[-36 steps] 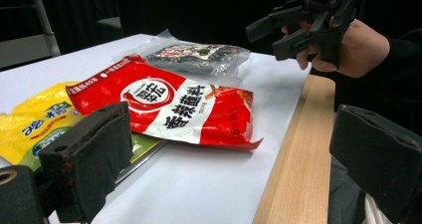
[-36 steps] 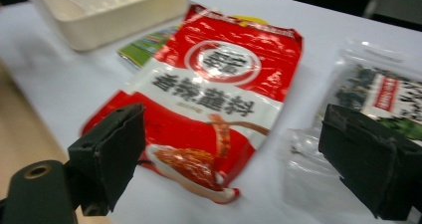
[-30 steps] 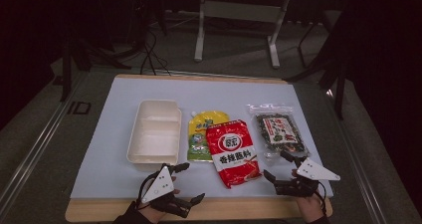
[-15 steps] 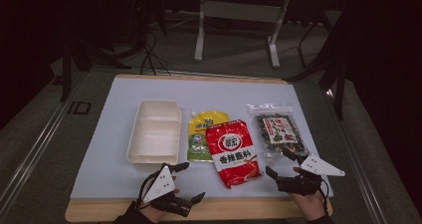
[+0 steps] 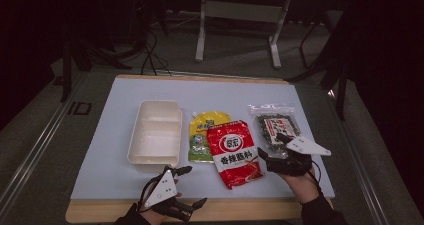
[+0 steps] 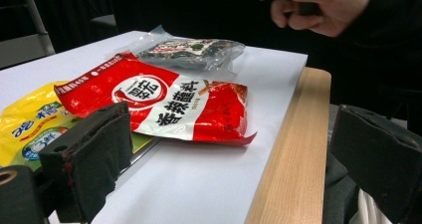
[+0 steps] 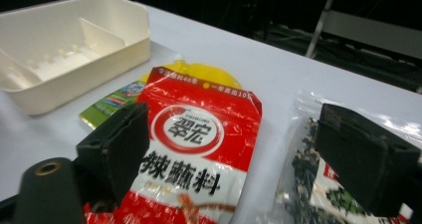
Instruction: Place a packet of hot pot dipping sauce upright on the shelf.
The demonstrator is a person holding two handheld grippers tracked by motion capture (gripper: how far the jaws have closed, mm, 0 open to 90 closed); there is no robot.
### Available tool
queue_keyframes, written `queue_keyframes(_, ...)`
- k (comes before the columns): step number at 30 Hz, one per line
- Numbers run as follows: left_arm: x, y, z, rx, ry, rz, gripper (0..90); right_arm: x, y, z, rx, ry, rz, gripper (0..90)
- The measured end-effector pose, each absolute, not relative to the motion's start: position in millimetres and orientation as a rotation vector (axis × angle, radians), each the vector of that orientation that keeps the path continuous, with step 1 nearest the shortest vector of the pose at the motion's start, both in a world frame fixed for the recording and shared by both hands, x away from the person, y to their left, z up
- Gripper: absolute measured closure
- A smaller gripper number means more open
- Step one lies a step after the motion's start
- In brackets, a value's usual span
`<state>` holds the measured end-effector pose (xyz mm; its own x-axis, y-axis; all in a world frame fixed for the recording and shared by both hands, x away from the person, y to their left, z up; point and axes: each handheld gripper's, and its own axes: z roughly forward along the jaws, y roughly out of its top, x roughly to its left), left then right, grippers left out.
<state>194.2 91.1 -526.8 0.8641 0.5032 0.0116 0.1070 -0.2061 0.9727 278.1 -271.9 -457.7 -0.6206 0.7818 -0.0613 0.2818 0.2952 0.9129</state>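
At the bottom edge of the high view, left of centre, the left tongs (image 5: pixel 190 186) sit over the wooden front lip of the table (image 5: pixel 100 160), held in a hand, jaws spread wide with nothing between them. Lower right in the same view, the right tongs (image 5: pixel 272 146) hover with their jaws also wide and empty, their tips over the gap between the red packet (image 5: pixel 234 152) and the clear seaweed bag (image 5: pixel 274 130); the grey three-cornered plate on top points toward the right of the frame.

From the left gripper view, the two black jaws stand far apart at the lower corners, and the red packet (image 6: pixel 164 104) lies flat across the middle of the frame on the pale table surface, its near corner close to the wooden edge. A yellow pouch (image 6: pixel 30 127) shows at the left edge, partly under the red packet, and the seaweed bag (image 6: pixel 191 52) lies behind it near the top centre.

From the right gripper view, the red packet (image 7: pixel 199 144) fills the lower centre between the open jaws, the seaweed bag (image 7: pixel 298 184) lies just beside it at lower right, and the yellow pouch (image 7: pixel 199 74) peeks out above the packet's top edge.

Farther up in the high view, the white divided tray (image 5: pixel 155 135) stands left of the yellow pouch (image 5: pixel 205 135), its two compartments empty
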Motion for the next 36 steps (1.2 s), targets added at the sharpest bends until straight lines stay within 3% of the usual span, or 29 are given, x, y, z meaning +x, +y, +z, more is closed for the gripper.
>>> queue_keyframes(12, 195, 91, -527, 1.76, 0.473, 0.383, 4.4, 339, -239, -455, 0.926, 2.208, 1.213, 16.3)
queue_keyframes(36, 197, 90, -529, 1.773, 0.468, 0.367, 4.4, 431, -228, -488, 0.991, 2.513, 0.935, 26.0)
